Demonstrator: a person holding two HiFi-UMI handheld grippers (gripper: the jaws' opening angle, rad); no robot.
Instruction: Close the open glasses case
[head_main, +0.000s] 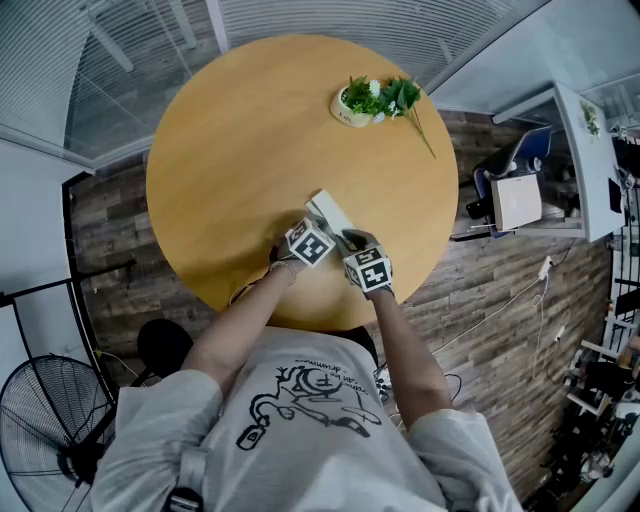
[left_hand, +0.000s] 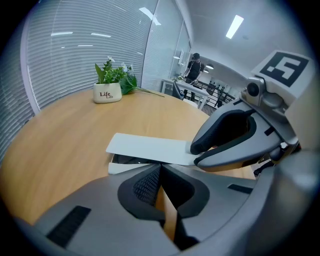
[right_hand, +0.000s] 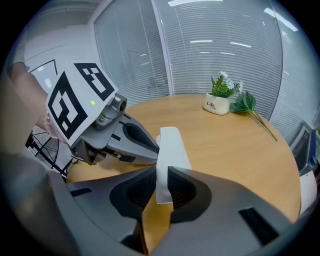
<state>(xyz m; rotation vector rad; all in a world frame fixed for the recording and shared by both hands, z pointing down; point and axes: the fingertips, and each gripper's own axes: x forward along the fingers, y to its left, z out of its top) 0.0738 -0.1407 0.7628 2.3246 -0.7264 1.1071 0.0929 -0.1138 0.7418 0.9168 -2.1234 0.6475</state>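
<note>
The white glasses case (head_main: 328, 212) lies near the front edge of the round wooden table (head_main: 230, 140), its flat lid (left_hand: 147, 147) raised over the base (left_hand: 122, 166). My right gripper (right_hand: 161, 187) is shut on the near end of the lid (right_hand: 170, 147); the left gripper view shows its jaws (left_hand: 196, 152) pinching that end. My left gripper (left_hand: 161, 172) sits shut right against the case's side, nothing between its pads. In the head view the left gripper (head_main: 318, 230) and right gripper (head_main: 348, 242) crowd the case from the near side.
A small white pot of green plants (head_main: 365, 100) stands at the table's far right edge, also seen as a pot (left_hand: 108, 92) and a pot (right_hand: 218, 104) beyond the case. A fan (head_main: 50, 430) stands on the floor at the left; a chair with a box (head_main: 515, 200) at the right.
</note>
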